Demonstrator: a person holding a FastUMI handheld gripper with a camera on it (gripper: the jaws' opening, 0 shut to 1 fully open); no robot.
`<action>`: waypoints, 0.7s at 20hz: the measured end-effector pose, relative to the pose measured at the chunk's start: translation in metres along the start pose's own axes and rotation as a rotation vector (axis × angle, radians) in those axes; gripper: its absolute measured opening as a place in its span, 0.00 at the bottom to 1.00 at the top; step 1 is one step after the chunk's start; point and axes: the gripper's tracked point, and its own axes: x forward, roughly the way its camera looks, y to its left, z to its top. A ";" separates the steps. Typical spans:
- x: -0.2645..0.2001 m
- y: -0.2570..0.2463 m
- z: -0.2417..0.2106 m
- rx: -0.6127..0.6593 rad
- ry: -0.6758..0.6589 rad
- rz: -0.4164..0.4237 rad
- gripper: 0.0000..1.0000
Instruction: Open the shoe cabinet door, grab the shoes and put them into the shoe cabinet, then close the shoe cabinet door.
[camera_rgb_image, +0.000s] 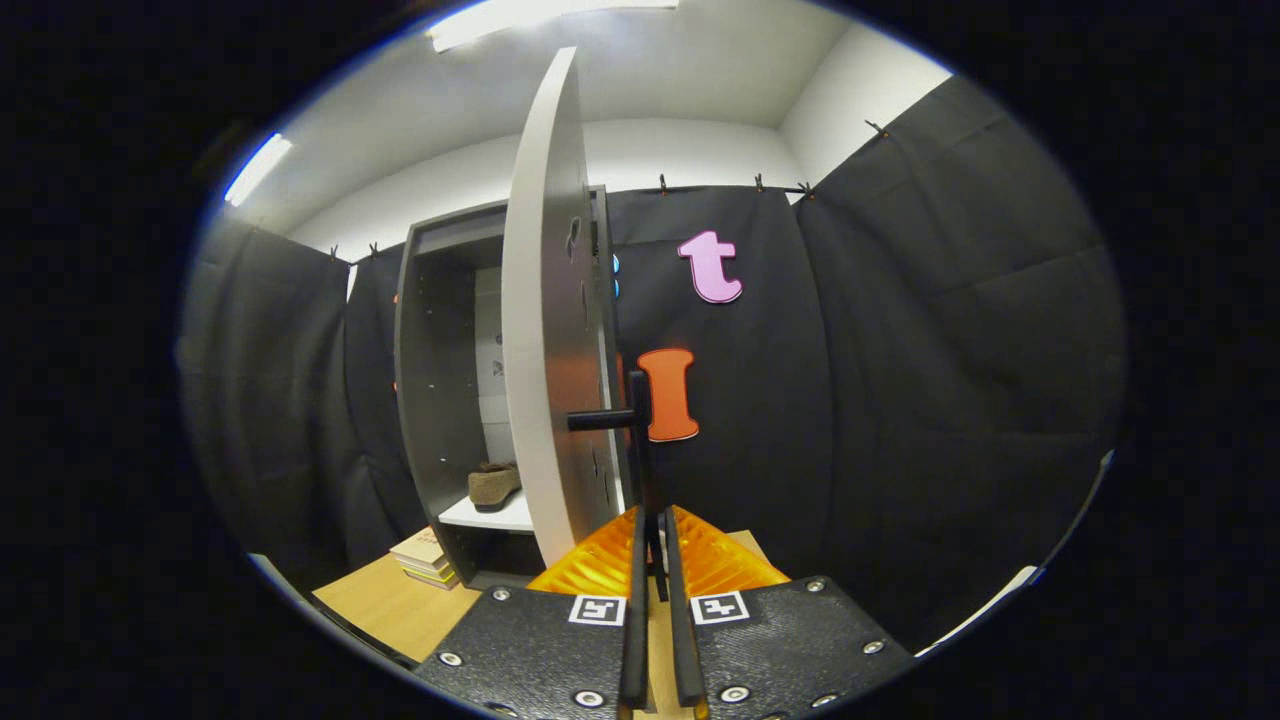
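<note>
The grey shoe cabinet (432, 400) stands open ahead and to the left. Its pale door (545, 330) is swung out toward me and shows nearly edge-on. A black handle (636, 430) sticks out of the door's face, and its upright bar runs down between my fingers. My gripper (652, 530) is shut on that bar, both fingers pressing it. A brown shoe (494, 485) lies inside the cabinet on a white shelf (490, 517); the door hides the right part of the cabinet's inside.
The cabinet rests on a wooden tabletop (400, 605). A small stack of books (425, 560) lies by the cabinet's lower left corner. Black cloth walls close the booth on the left, back and right.
</note>
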 end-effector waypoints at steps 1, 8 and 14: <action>0.000 0.001 -0.001 -0.003 0.001 0.007 0.14; -0.007 0.003 0.001 -0.020 0.007 -0.040 0.11; -0.045 0.012 0.015 -0.045 0.004 -0.143 0.28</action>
